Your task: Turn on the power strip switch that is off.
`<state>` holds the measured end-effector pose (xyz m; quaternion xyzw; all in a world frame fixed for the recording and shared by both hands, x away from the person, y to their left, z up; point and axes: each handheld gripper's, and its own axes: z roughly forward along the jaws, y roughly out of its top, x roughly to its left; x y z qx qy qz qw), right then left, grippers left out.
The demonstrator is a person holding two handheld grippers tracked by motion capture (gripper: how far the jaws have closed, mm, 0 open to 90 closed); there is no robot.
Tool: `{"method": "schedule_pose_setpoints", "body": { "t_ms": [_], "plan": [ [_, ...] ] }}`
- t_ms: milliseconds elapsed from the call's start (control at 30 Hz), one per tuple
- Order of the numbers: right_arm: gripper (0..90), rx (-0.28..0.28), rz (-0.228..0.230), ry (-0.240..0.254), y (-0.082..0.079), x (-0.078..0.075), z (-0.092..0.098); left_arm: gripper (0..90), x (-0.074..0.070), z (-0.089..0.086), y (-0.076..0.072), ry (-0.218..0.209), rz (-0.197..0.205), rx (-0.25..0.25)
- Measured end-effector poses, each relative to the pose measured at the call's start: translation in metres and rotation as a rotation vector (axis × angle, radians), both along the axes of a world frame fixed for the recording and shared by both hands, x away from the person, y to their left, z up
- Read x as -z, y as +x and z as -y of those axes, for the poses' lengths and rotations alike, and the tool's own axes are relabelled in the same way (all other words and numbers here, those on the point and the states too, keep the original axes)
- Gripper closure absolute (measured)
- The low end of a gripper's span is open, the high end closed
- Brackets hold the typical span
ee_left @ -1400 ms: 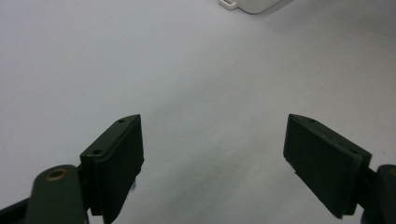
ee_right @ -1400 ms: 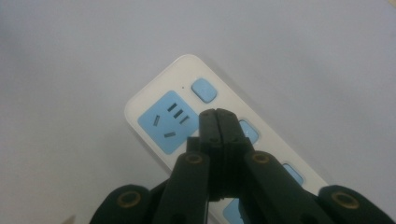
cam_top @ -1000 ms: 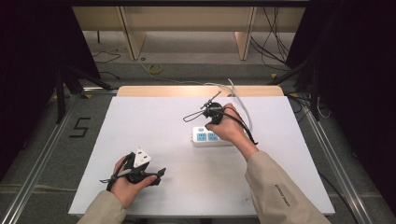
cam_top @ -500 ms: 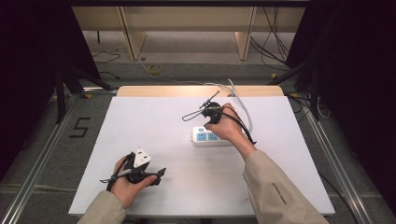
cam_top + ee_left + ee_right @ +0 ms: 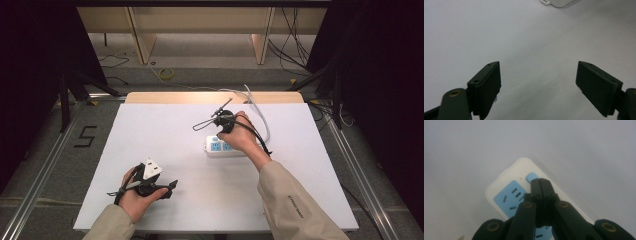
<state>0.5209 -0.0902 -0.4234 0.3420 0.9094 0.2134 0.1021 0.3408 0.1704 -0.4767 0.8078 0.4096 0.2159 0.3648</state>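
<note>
A white power strip [image 5: 223,147] with light-blue socket faces lies near the middle of the white table, its white cable [image 5: 257,107] running off the far edge. My right gripper [image 5: 540,180] is shut, its closed tips resting on the strip's small blue switch [image 5: 532,177] at the strip's end [image 5: 509,187]. In the high view the right gripper [image 5: 219,135] sits over the strip's left end, held by a hand. My left gripper [image 5: 537,80] stands open above bare table, nothing between its jaws; in the high view it [image 5: 172,186] rests at the near left.
The white table [image 5: 165,145] has a wooden strip along its far edge [image 5: 210,97]. A corner of the power strip [image 5: 556,2] shows far ahead of the left gripper. Floor cables and wooden frame legs lie beyond the table. Metal rails run along both sides.
</note>
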Motion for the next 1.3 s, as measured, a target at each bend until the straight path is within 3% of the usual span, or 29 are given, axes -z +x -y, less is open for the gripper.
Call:
{"method": "schedule_pose_setpoints", "body": {
  "t_ms": [1300],
  "plan": [
    [90.0,0.003,0.0,0.004,0.01,0.002,-0.013,19.8,0.0,0.0,0.0,-0.005,0.004,0.003]
  ]
}}
